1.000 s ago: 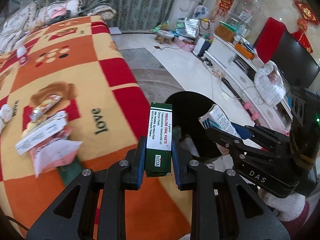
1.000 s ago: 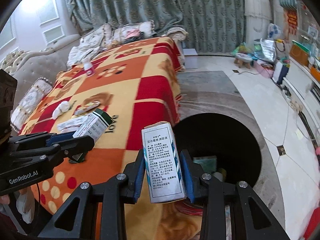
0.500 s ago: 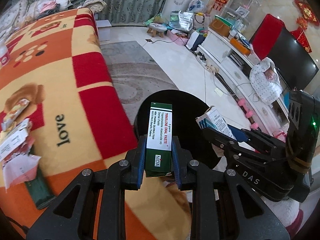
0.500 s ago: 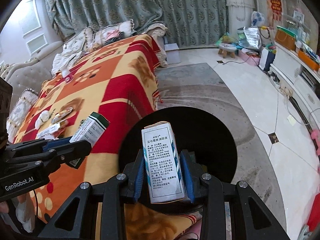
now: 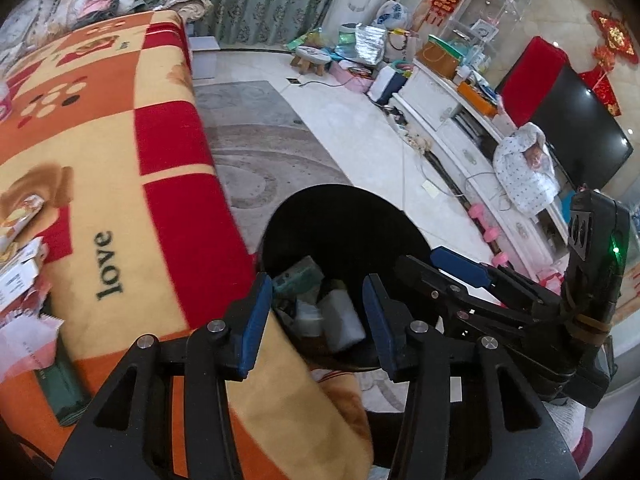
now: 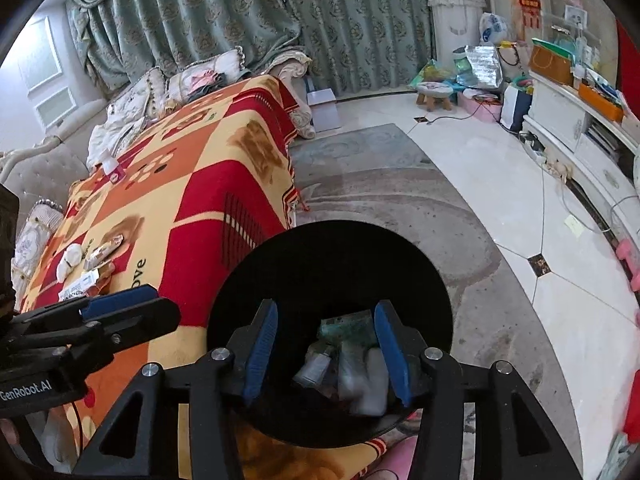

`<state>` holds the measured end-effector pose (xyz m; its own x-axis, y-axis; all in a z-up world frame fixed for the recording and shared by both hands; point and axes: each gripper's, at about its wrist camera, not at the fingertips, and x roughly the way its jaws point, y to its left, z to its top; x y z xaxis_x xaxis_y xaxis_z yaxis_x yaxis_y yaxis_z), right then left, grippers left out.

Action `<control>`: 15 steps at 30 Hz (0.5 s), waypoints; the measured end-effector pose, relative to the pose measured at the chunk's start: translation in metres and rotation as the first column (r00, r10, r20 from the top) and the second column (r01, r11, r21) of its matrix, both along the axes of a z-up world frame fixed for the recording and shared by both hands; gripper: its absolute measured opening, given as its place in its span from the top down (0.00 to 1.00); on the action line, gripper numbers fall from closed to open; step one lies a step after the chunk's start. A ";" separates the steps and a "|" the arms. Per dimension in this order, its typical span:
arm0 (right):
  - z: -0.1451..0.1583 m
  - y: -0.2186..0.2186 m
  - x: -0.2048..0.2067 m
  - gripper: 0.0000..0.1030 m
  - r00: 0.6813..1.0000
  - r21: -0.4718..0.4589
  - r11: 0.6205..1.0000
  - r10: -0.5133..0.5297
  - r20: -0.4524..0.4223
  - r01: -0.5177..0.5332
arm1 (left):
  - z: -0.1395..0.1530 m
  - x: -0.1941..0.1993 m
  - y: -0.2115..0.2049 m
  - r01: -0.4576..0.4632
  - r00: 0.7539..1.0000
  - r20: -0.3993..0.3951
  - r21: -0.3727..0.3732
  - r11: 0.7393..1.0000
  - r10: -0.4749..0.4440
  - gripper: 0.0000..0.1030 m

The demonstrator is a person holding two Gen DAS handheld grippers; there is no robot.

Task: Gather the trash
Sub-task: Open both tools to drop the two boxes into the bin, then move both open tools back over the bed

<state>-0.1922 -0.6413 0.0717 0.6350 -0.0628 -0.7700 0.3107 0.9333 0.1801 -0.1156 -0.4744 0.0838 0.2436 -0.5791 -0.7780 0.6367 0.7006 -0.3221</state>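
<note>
Both boxes dropped; each hand-held gripper gapes over blurred bin litter.

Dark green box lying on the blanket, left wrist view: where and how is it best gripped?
Grip the dark green box across its two long sides, near its uncovered end, coming from above with the open left gripper. It lies flat on the blanket, and a pink-white wrapper overlaps its far end.
</note>
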 end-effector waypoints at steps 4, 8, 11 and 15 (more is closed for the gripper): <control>-0.001 0.008 0.001 0.53 1.000 0.003 1.000 0.017 -0.005 -0.017 | 0.001 -0.001 0.011 -0.032 0.999 0.026 0.026 0.999 0.031 0.56; -0.001 0.021 0.002 0.53 0.999 0.000 0.999 0.038 -0.011 -0.038 | 0.003 -0.001 0.023 -0.056 0.997 0.050 0.042 0.998 0.054 0.56; -0.002 0.030 0.002 0.53 0.998 0.000 0.999 0.053 -0.016 -0.053 | 0.005 -0.002 0.035 -0.076 0.995 0.071 0.055 0.996 0.072 0.56; -0.001 0.044 0.005 0.48 0.997 -0.001 0.997 0.074 -0.023 -0.074 | 0.007 -0.001 0.053 -0.105 0.991 0.085 0.065 0.992 0.099 0.56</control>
